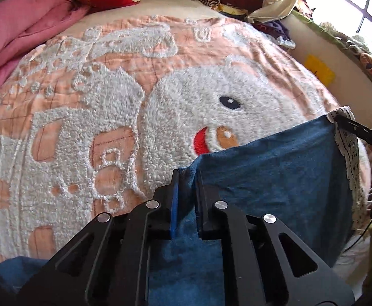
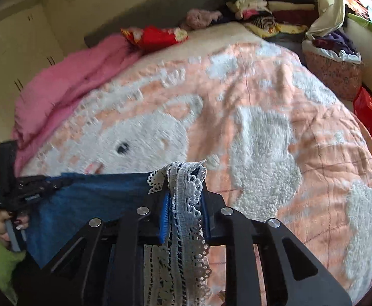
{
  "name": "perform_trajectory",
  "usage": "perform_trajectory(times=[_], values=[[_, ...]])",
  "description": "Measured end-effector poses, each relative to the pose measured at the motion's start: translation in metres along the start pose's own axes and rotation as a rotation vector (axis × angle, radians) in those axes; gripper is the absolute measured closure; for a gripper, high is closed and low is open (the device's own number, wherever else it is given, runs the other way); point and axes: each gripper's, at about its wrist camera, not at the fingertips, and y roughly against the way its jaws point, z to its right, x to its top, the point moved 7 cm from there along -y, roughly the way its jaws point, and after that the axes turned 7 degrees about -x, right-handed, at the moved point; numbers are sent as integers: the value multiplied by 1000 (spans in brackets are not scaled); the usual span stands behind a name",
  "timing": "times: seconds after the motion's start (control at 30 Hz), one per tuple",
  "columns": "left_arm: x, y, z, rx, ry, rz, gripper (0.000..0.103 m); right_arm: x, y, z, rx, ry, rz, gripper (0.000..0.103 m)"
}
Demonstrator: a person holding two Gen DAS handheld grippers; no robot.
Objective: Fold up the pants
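The blue pants (image 1: 275, 173) hung stretched over the near edge of the bed (image 1: 134, 81). The left gripper (image 1: 186, 178) clamped one corner, and the right gripper (image 2: 186, 178) pinched the lace trim (image 2: 186, 219).

A bed (image 2: 275, 81) fills the room, covered by a peach blanket (image 1: 140, 58) with a white fluffy cartoon animal. A pink quilt (image 1: 14, 40) lies bunched along its left side. Folded clothes (image 2: 275, 2) are stacked at the far end. Cream cupboards (image 2: 14, 51) line the left wall; daylight enters a barred window (image 1: 351, 2) at far right.
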Motion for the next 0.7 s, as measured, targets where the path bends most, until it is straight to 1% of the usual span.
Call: perform_trajectory(times=[0.1,0.13,0.2,0.27,0.37,0.4,0.43,0.47,0.53,0.63,0.7], values=[[-3,-6,-4,9,-1,0,98,-11,-24,6,-34,9,-55,82],[-3,-6,-4,10,-5,1,97,-14,-30,7,-50,13,-62,79],[-3,-6,-5,17,-14,7,95,-16,-33,7,-64,19,-61,77],[-2,-5,-7,11,-10,18,93,-15,-30,8,-85,19,-53,66],[-2,10,-10,10,6,44,85,-12,-8,11,-86,-18,-20,63],[-2,20,-11,14,6,62,83,-12,2,12,-87,-24,-2,61],[-1,27,-12,18,3,75,82,-14,16,13,-81,-33,20,55],[-2,38,-14,31,1,93,80,-17,31,14,-74,-43,40,52],[-7,56,-16,31,3,120,74,-26,49,15,-63,-60,53,52],[-24,84,-24,23,33,142,73,-48,71,16,-47,-94,51,52],[-37,93,-27,24,42,138,73,-66,83,17,-39,-124,45,52]])
